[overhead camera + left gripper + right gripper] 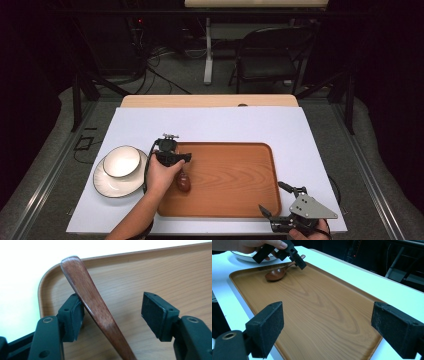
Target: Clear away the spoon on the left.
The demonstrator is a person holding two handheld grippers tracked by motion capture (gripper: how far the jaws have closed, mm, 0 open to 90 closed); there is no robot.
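Note:
A dark wooden spoon (183,182) lies in the left part of a wooden tray (235,175), bowl toward me and handle pointing away. My left gripper (176,159) stands open over the handle. In the left gripper view the handle (92,300) runs up between the jaws and leans on the left pad (75,317); the right pad (152,315) stands well clear of it. The right gripper view shows the spoon (275,274) and the left gripper (295,258) at the tray's far end. My right gripper (274,197) is open and holds nothing, near the tray's near right corner.
A white bowl (121,161) sits on a white plate (116,186) left of the tray, beside my left hand. A white mat (210,122) covers the table under the tray. A dark folding chair (270,55) stands beyond the table's far edge.

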